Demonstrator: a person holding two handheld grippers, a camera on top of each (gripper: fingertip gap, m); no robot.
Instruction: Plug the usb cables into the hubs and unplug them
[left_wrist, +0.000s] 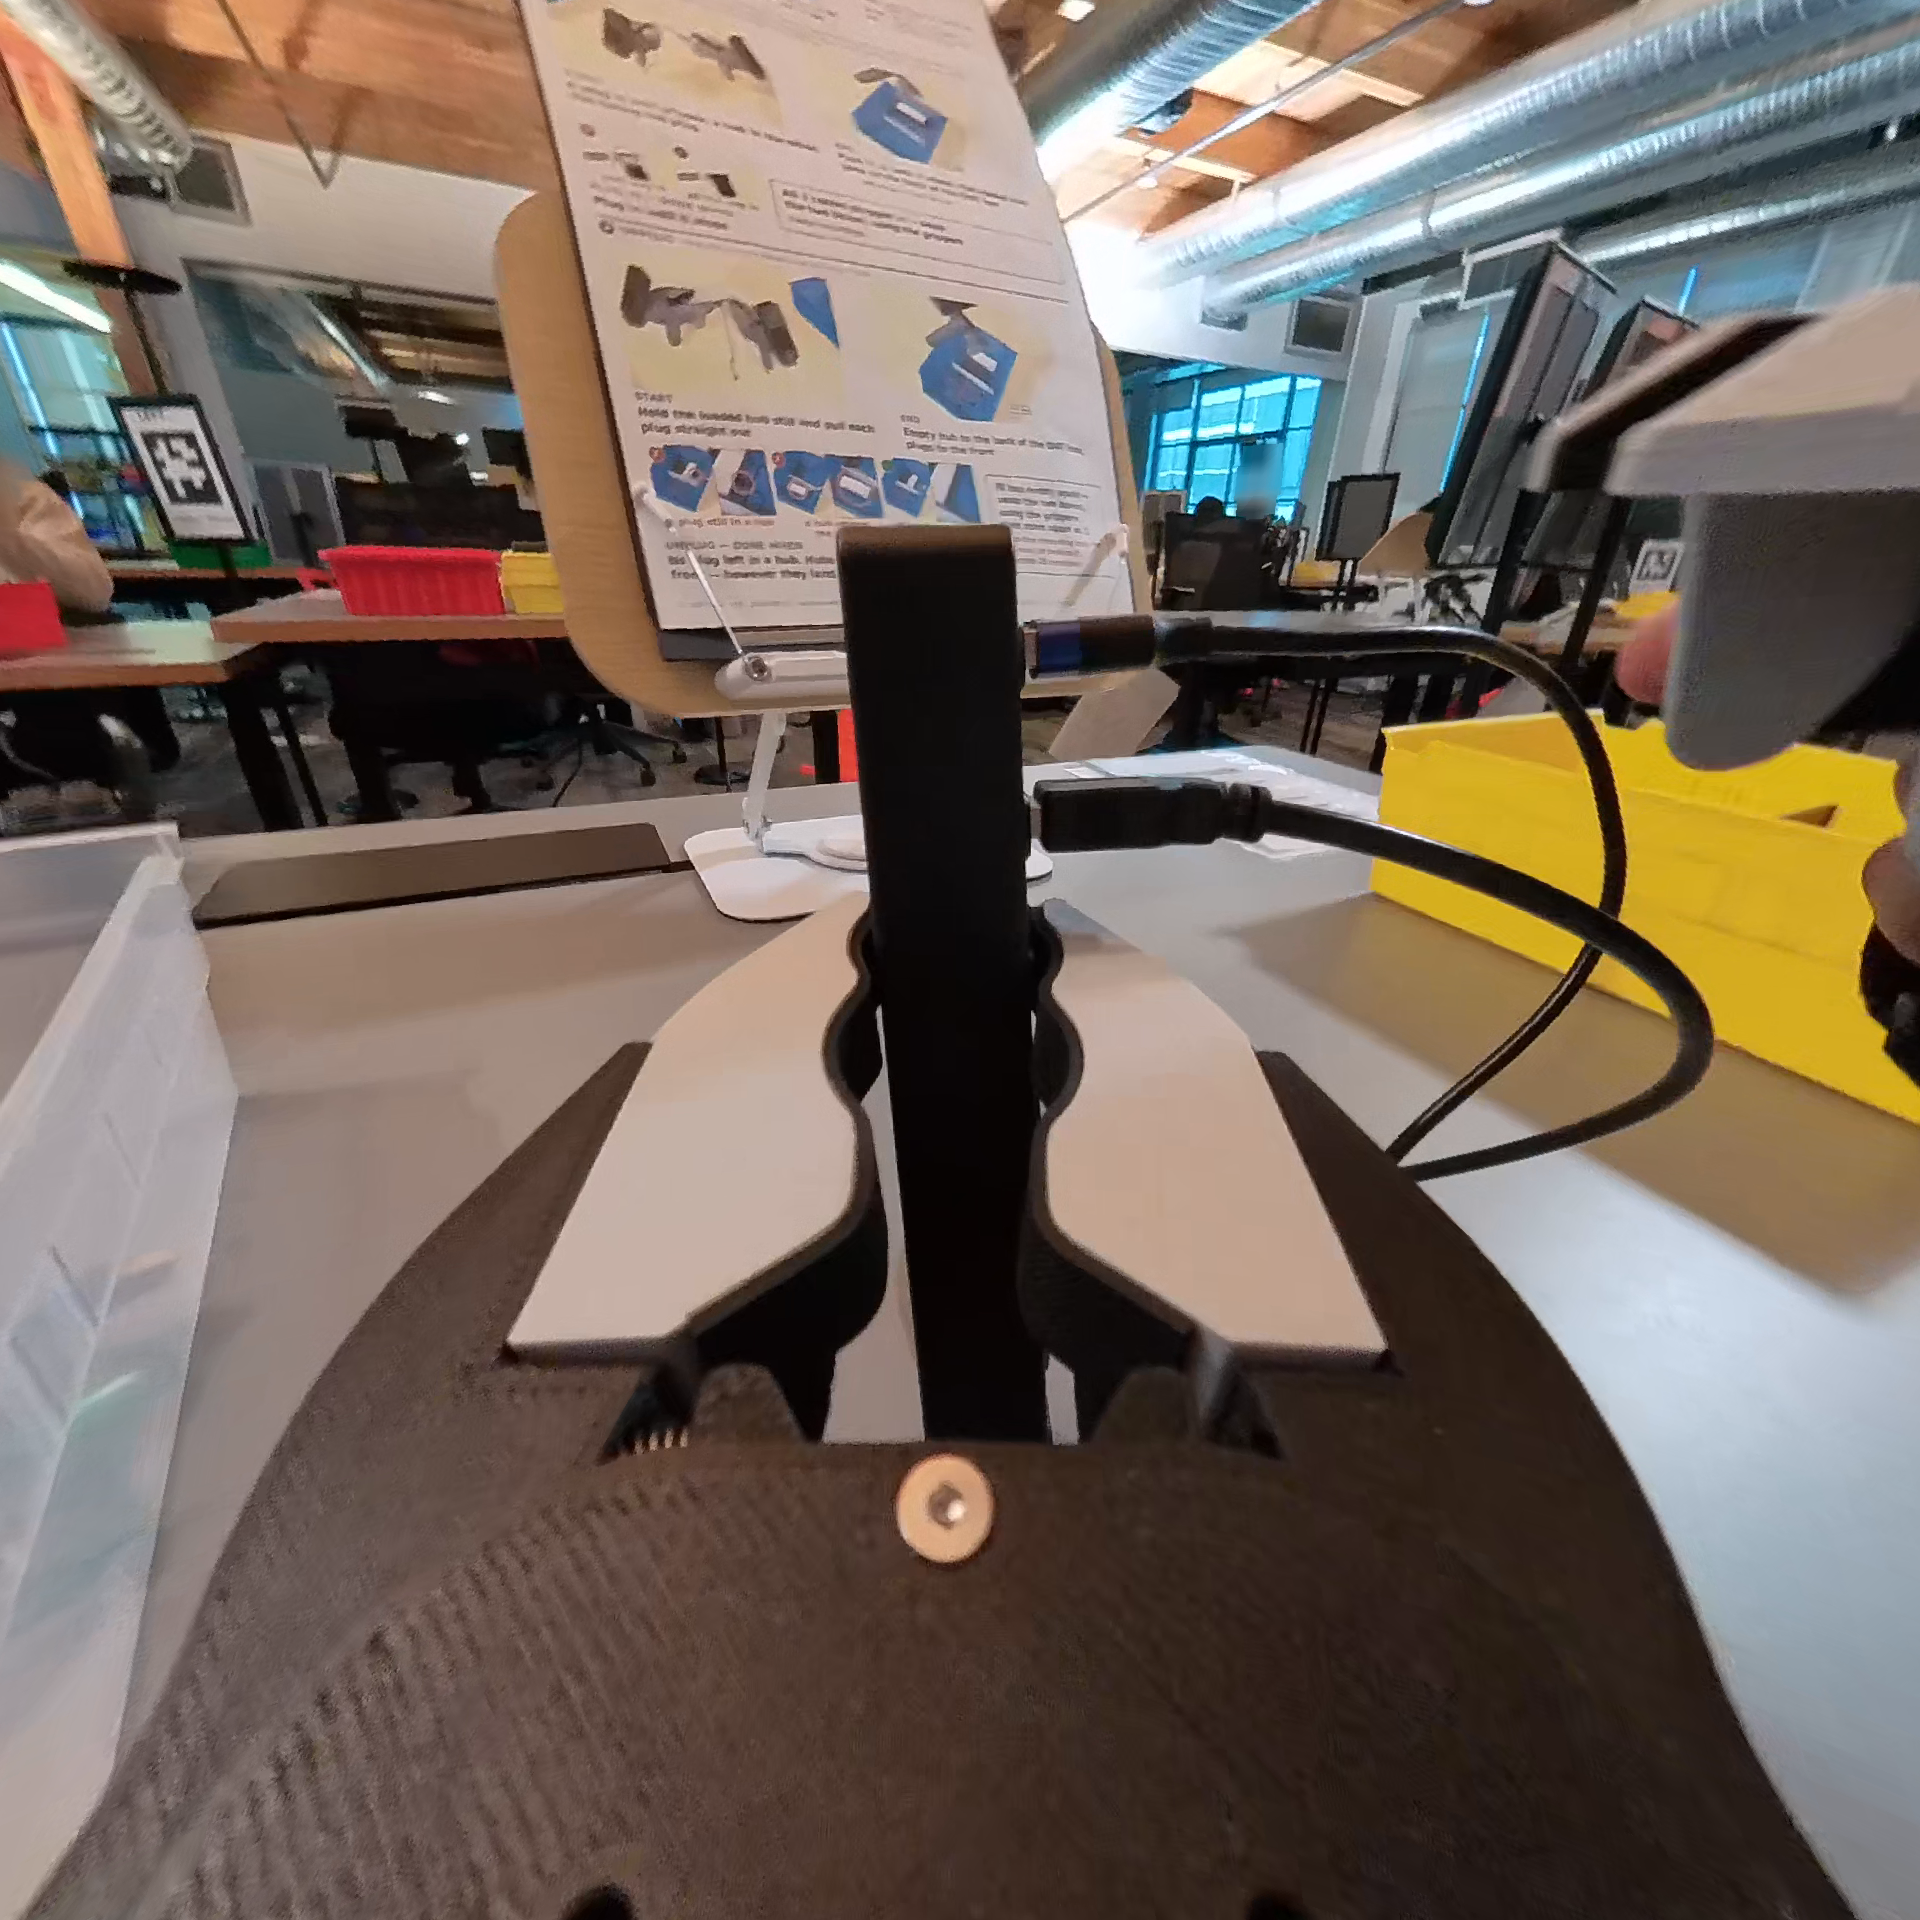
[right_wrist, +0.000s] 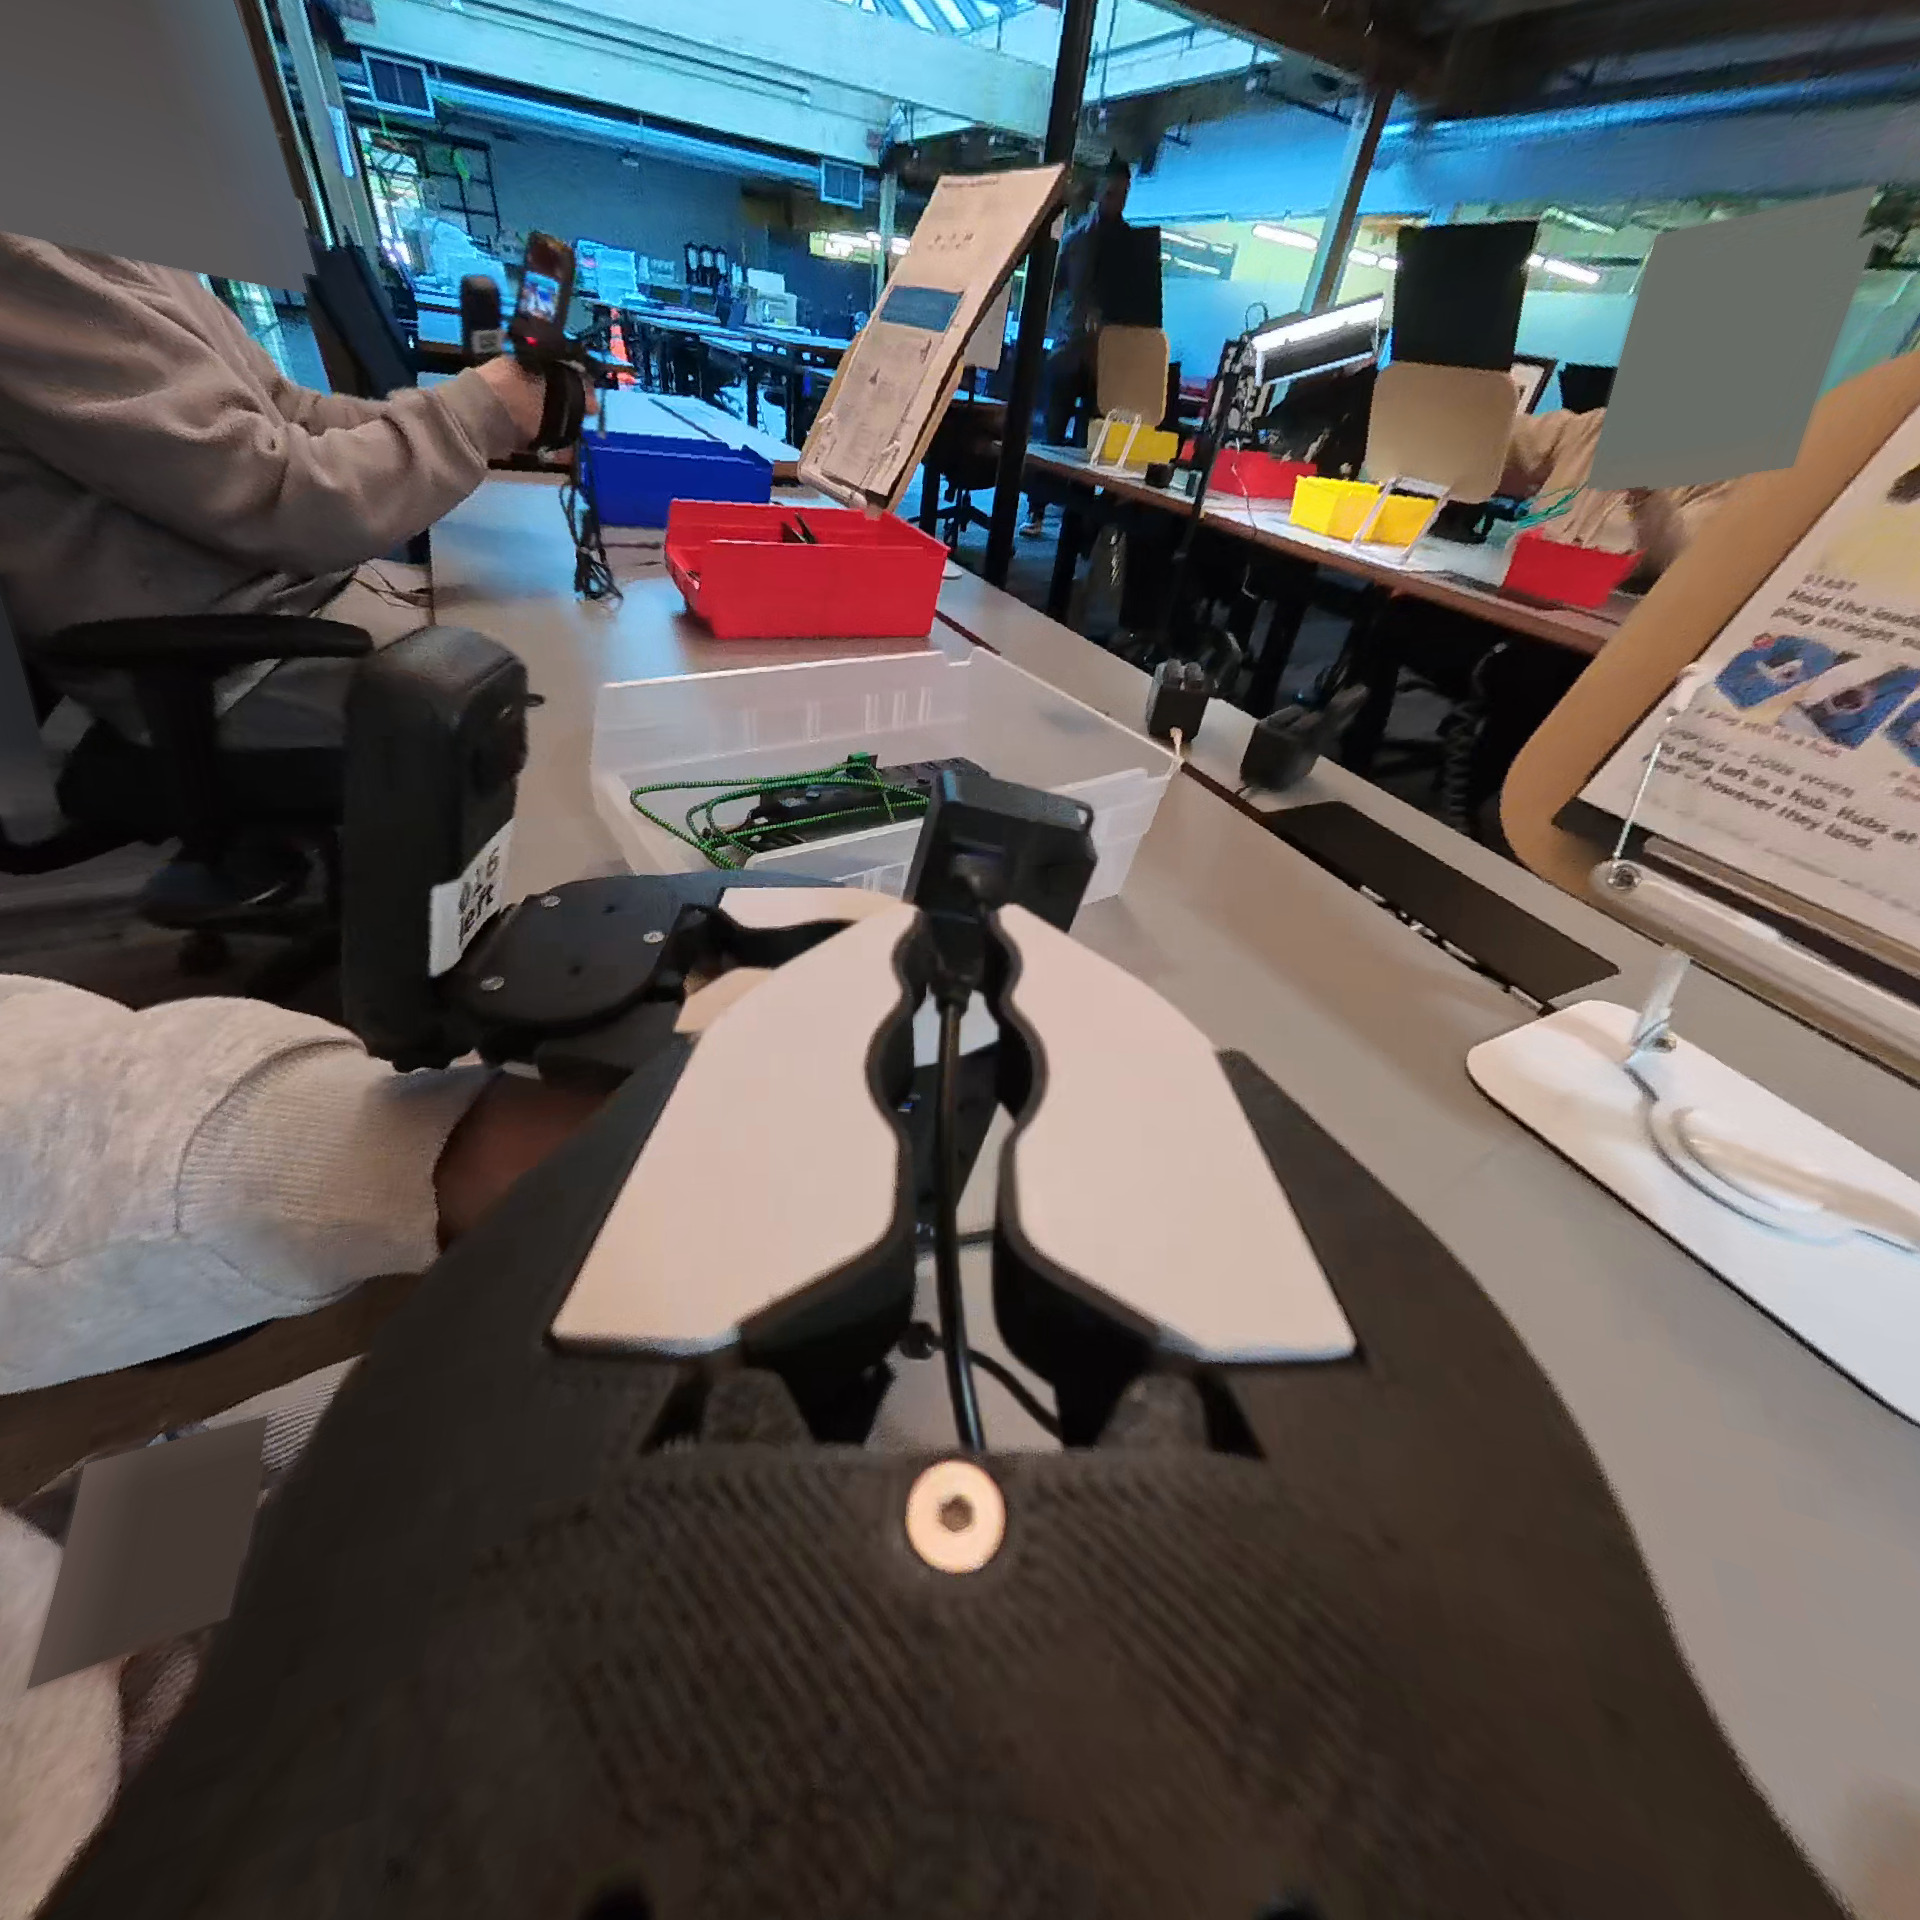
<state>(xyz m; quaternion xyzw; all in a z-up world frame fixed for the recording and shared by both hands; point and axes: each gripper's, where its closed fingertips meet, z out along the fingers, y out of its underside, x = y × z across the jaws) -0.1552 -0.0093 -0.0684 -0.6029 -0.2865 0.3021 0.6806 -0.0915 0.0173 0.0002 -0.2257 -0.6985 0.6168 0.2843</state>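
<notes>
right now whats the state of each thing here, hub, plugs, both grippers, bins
hub: upright, clamped in left gripper
upper plug: seated in hub
lower plug: at hub port, seating unclear
right gripper: shut on lower plug
clear bin: holds green cable
yellow bin: contents hidden

Open-plan lab or workshop. Exposed silver ducts (left_wrist: 1507, 156) and wooden beams overhead; long rows of work tables (right_wrist: 1299, 540) carrying red bins (right_wrist: 805, 577), yellow bins (right_wrist: 1351, 509) and propped instruction sheets (left_wrist: 831, 343); a printed marker sign (left_wrist: 187, 468); seated people (right_wrist: 156, 447) at neighbouring stations.
</notes>
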